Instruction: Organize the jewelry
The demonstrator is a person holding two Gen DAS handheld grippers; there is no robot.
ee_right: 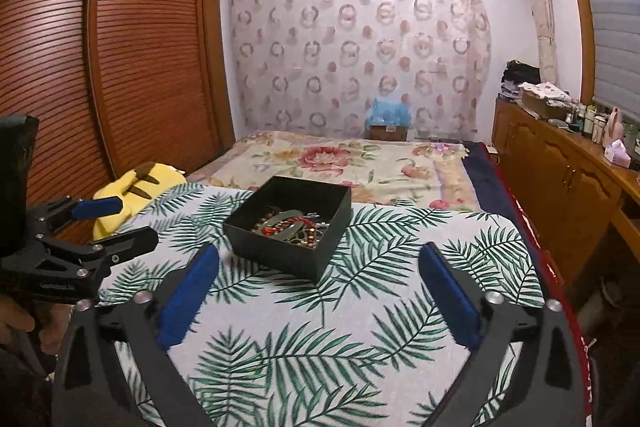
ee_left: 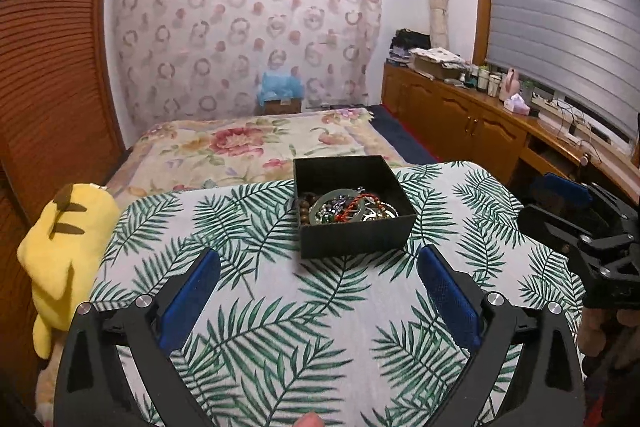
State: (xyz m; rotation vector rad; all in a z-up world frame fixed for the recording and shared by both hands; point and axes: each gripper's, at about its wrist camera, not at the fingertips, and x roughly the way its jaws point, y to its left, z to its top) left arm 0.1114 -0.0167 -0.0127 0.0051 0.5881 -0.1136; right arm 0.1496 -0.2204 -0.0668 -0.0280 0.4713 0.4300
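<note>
A black open box (ee_left: 352,235) stands toward the far side of the table with the leaf-print cloth (ee_left: 320,331). Inside lies tangled jewelry: a pale green bangle with a red cord (ee_left: 340,205), a wooden bead bracelet (ee_left: 306,213) and small shiny pieces. My left gripper (ee_left: 319,251) is open, its blue pads spread wide just short of the box, nothing between them. In the right wrist view the box (ee_right: 288,247) sits ahead and slightly left. My right gripper (ee_right: 320,249) is also open and empty, near the box's front corner. Each gripper shows at the edge of the other's view.
A yellow plush toy (ee_left: 60,247) lies off the table's left edge. Beyond the table is a bed with a floral blanket (ee_left: 240,143). A wooden cabinet (ee_left: 460,115) with bottles runs along the right, and a slatted wardrobe (ee_right: 120,67) stands at left.
</note>
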